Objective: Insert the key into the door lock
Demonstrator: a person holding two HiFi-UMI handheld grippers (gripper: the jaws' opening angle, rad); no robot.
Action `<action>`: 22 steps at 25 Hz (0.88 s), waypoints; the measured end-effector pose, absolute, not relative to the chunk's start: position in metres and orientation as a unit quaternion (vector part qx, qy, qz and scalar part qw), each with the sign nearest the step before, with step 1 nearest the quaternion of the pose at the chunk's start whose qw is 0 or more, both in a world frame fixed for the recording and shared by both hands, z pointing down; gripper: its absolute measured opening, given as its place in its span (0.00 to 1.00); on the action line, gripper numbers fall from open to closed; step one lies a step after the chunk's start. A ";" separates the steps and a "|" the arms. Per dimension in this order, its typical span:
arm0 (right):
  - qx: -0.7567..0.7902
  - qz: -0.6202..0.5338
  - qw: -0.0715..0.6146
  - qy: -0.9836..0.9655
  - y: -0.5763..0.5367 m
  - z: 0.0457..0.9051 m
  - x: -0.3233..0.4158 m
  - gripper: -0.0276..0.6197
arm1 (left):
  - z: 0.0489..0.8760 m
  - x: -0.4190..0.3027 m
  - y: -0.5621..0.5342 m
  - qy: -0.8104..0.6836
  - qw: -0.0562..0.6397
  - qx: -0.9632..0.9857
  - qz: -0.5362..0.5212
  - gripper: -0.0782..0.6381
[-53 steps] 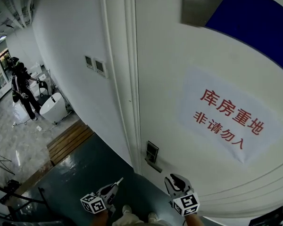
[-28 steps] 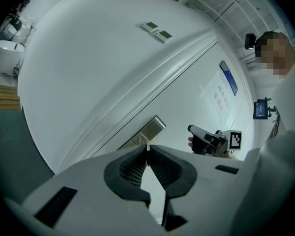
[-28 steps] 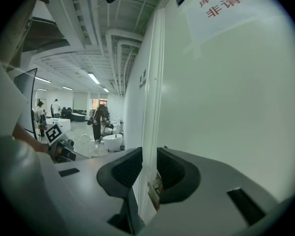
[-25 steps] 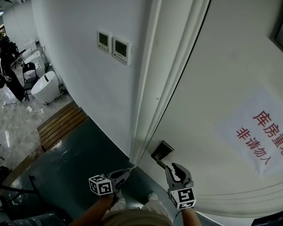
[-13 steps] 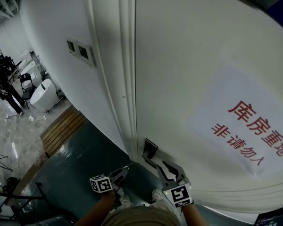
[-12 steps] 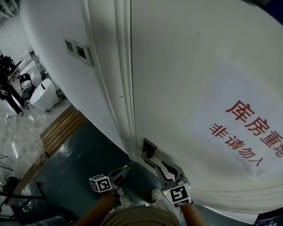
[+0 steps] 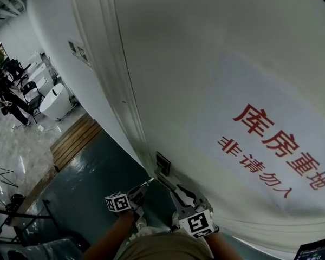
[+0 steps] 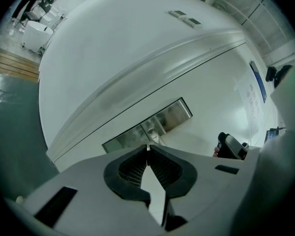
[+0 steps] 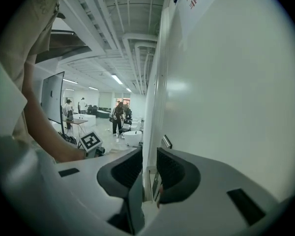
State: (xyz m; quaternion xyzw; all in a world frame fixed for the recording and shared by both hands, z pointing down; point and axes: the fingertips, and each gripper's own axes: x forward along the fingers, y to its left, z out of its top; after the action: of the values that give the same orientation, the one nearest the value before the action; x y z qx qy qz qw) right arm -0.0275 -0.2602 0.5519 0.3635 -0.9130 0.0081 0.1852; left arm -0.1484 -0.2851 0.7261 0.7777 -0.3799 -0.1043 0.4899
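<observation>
On the white door (image 7: 216, 64) a dark metal lock plate (image 7: 162, 164) sits low beside the frame, with its lever handle (image 7: 167, 181) just below. My left gripper (image 7: 148, 183) is shut on a thin silver key (image 7: 150, 180), whose tip is close to the handle and plate. In the left gripper view the key (image 8: 148, 145) pokes out of the closed left gripper (image 8: 148, 150) and points at the lock plate (image 8: 152, 123). My right gripper (image 7: 180, 191) hovers right of the handle, jaws slightly apart. The right gripper (image 9: 149, 163) holds nothing; the handle (image 9: 165, 142) shows beyond it.
A paper sign with red print (image 7: 276, 150) is on the door. The door frame (image 7: 124, 107) runs left of the lock, with wall switches (image 7: 76, 49) further left. A person (image 7: 2, 93), a white tub-shaped seat (image 7: 54, 102) and wooden floor slats (image 7: 73, 142) lie far left.
The head view has swung closer to the door. Both grippers have moved up toward the lock plate, and the left one has brought the key near the handle.
</observation>
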 end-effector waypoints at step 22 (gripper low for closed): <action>0.333 -0.006 0.188 -0.924 -0.264 0.548 -0.018 0.19 | 0.765 -0.123 -0.306 -0.380 0.562 0.702 -0.218 0.15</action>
State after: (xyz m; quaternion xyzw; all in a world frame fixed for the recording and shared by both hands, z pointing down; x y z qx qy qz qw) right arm -0.0180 -0.2641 0.5477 0.3326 -0.9240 -0.0060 0.1885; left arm -0.1235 -0.3060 0.7652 0.7017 -0.3799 -0.2181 0.5619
